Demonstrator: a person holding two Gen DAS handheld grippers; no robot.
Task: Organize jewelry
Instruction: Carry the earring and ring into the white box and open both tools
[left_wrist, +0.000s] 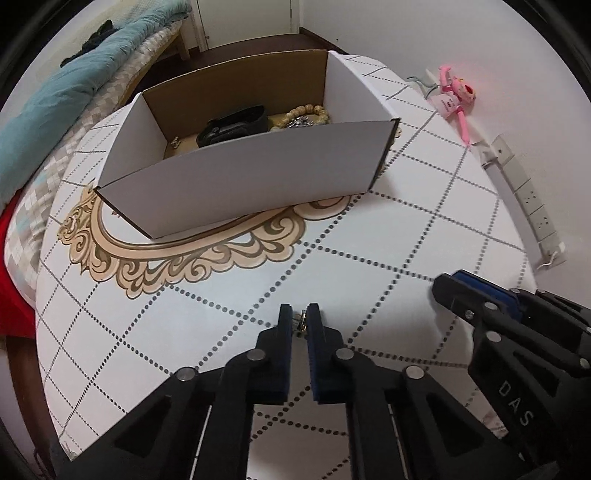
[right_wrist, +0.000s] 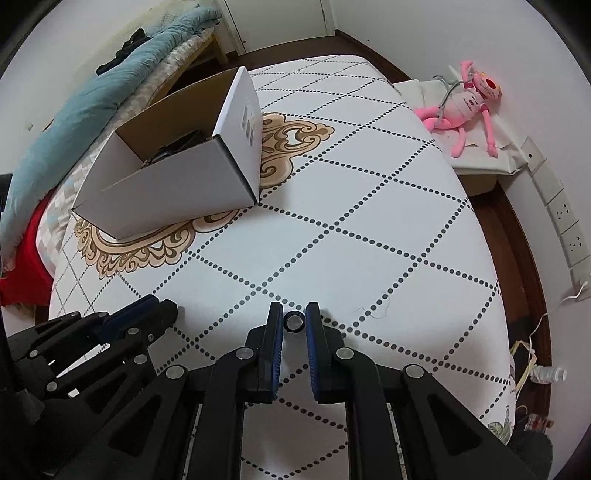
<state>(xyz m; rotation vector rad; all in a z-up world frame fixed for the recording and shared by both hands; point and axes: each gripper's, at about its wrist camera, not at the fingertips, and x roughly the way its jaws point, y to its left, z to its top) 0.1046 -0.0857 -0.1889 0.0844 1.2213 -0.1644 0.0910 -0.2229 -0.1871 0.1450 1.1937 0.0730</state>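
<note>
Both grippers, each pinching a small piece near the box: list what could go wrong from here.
1. The left gripper holds a tiny metal piece only at its fingertips; it could slip out and be hard to spot on the patterned tablecloth.
2. The black ring in the right gripper is likewise held at the very tips and could roll off if dropped.
3. The cardboard box has tall walls; a low approach could push it.

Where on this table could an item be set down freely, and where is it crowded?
Bare cloth lies between the white box and the two grippers, and runs right toward the table edge near the pink toy. Crowded: inside the box, where a black strap and a bead bracelet lie close together.
</note>
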